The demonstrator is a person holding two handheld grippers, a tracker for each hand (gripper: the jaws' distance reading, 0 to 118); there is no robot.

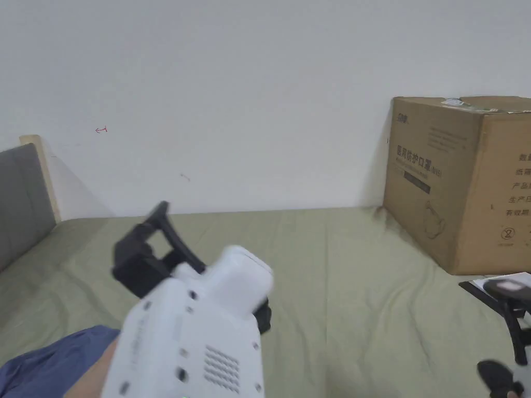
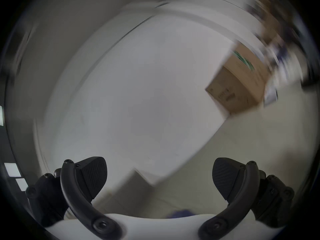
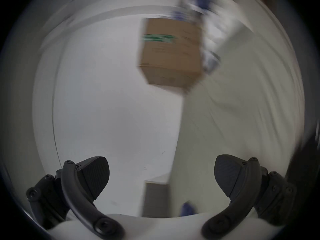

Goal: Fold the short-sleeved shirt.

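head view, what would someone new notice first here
The white left gripper looms in the lower left foreground, raised over the green bedsheet, jaws apart with nothing between them. A big cardboard box sits on the bed against the white wall at right. A bit of blue cloth peeks in at bottom left.

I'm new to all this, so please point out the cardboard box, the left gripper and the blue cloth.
Box (image 1: 430,186): head view, on its front face.
Left gripper (image 2: 159,176): left gripper view, midway between its wide-apart fingertips.
Blue cloth (image 1: 46,365): head view, on the fabric at the bottom left corner.
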